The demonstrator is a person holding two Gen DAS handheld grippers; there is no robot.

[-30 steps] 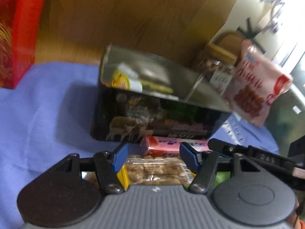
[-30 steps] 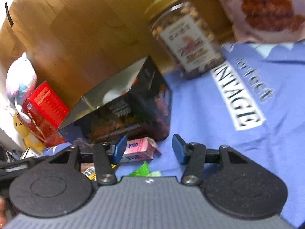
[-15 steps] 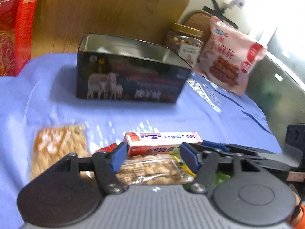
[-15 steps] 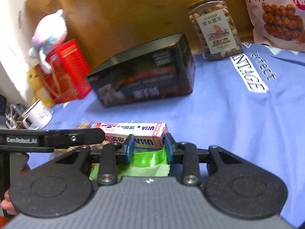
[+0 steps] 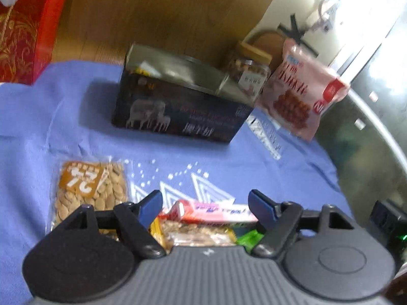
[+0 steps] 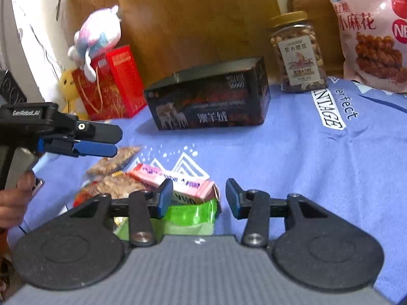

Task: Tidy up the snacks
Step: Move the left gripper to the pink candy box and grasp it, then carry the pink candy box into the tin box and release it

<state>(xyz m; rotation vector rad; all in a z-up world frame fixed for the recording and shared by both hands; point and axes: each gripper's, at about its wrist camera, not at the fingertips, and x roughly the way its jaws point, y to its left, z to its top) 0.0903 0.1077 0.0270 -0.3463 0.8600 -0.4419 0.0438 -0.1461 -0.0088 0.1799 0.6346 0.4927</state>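
A dark open tin box [image 5: 178,109] [image 6: 211,104] stands on the blue cloth with a packet inside. Near me lies a pile of snacks: a pink box [image 5: 216,212] [image 6: 178,183], a nut bar packet [image 5: 198,233] [image 6: 114,186], a green packet [image 6: 193,214] [image 5: 250,237] and a seed packet [image 5: 89,190]. My left gripper [image 5: 206,204] is open above the pile; it also shows from the side in the right wrist view [image 6: 96,148]. My right gripper [image 6: 197,199] is open and empty over the green packet.
A nut jar [image 6: 297,53] [image 5: 249,71] and a pink snack bag [image 6: 374,35] [image 5: 302,96] stand behind the tin. A red gift bag [image 6: 112,84] [image 5: 23,30] with plush toys [image 6: 96,35] is at the left. A wooden panel [image 5: 152,12] backs the table.
My right gripper has opened from nearly shut around the green packet. The left gripper has lifted and tilted, still open; the tin's inside shows again.
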